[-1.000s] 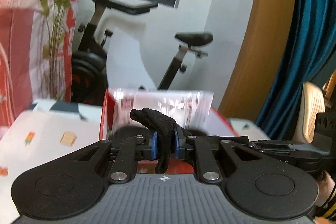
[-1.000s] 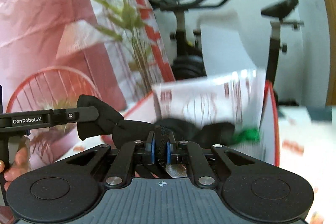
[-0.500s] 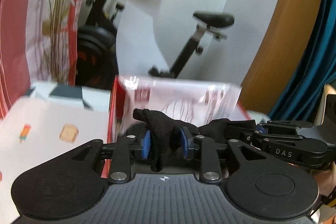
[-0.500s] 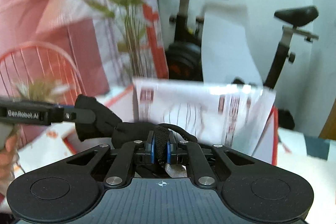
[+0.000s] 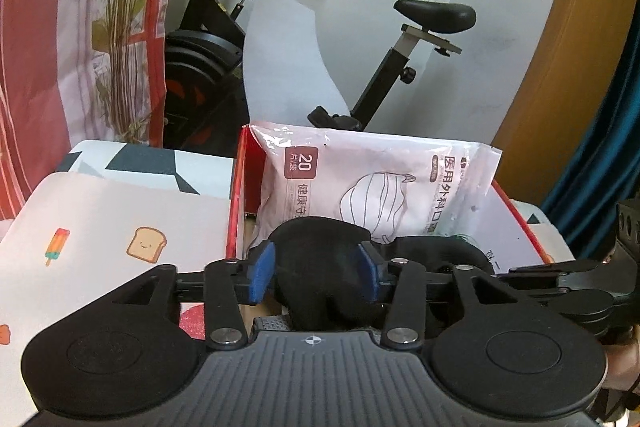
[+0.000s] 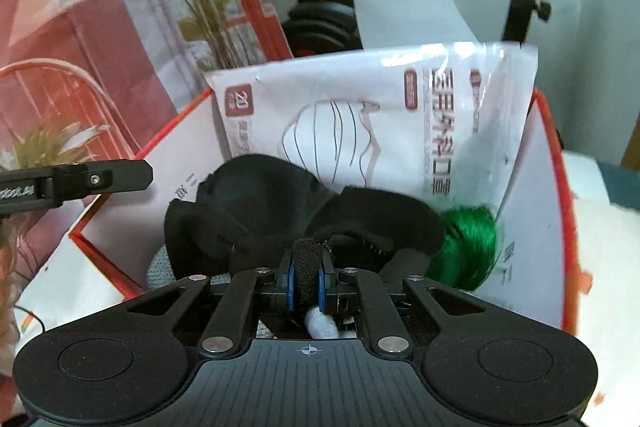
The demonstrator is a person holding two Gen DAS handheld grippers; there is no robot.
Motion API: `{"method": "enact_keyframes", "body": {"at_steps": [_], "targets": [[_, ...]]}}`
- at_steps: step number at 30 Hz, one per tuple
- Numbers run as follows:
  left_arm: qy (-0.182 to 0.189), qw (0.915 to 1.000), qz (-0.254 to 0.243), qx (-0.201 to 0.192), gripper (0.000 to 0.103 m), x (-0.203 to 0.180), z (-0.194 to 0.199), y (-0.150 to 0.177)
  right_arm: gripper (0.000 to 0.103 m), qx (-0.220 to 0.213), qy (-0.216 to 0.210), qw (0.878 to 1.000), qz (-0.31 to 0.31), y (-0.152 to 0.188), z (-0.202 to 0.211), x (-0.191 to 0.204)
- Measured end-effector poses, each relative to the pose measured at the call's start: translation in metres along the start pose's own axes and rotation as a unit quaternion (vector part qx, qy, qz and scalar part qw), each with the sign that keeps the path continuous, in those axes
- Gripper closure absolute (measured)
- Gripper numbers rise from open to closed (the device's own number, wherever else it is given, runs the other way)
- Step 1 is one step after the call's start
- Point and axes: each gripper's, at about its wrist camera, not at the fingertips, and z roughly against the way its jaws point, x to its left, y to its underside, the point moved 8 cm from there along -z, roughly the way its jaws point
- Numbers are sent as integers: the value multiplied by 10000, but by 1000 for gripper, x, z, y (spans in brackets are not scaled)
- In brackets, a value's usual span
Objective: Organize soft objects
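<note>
The black knitted fabric piece (image 6: pixel 304 211) hangs over the open red-rimmed cardboard box (image 6: pixel 554 155), in front of the white plastic pack of face masks (image 6: pixel 380 115) that stands upright against the far wall. The right gripper (image 6: pixel 307 285) has its jaws pressed together on a narrow fold of the cloth. The left gripper (image 5: pixel 316 271) has its jaws spread, with the other end of the cloth bulging loosely between the blue pads (image 5: pixel 262 269); whether a pad touches the cloth cannot be told.

The step in hand appears to be laying the cloth down into the box. To do it well, the left gripper should draw back clear of the fabric without snagging it, while the right one lowers its end until the cloth rests on the contents. Only then should the right jaws spread. The shiny green tuft (image 6: pixel 468 243) lies just beside the cloth at the right, so the cloth should settle beside it, not drag it along. Keeping away from the mask pack avoids tipping it.
</note>
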Motion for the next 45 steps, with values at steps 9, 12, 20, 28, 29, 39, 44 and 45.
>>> {"method": "enact_keyframes", "body": {"at_steps": [9, 12, 20, 28, 29, 39, 44, 45], "targets": [[-194, 9996, -163, -80, 14, -7, 4, -6, 76, -181, 419, 9984, -326, -2, 15, -9], [-311, 9990, -227, -222, 5, -10, 14, -11, 49, -359, 534, 9973, -367, -7, 31, -11], [-675, 9957, -436, -460, 0, -20, 52, -24, 0, -1307, 709, 9887, -165, -20, 110, 7], [-1034, 9898, -580, -785, 0, -35, 115, -30, 0, -2115, 1097, 9711, -124, -10, 197, 33], [-1161, 9875, -658, -836, 0, -38, 123, -30, 0, -2199, 1178, 9683, -140, -8, 208, 38], [-1453, 9736, -854, -1540, 0, -79, 217, -22, 0, -2473, 1220, 9611, -143, 26, 288, 75], [-1283, 9734, -753, -1744, 0, -94, 258, -11, 0, -2644, 1250, 9561, -174, 48, 324, 87], [-1263, 9730, -754, -1781, 0, -96, 264, -9, 0, -2661, 1285, 9552, -167, 53, 332, 89]]}}
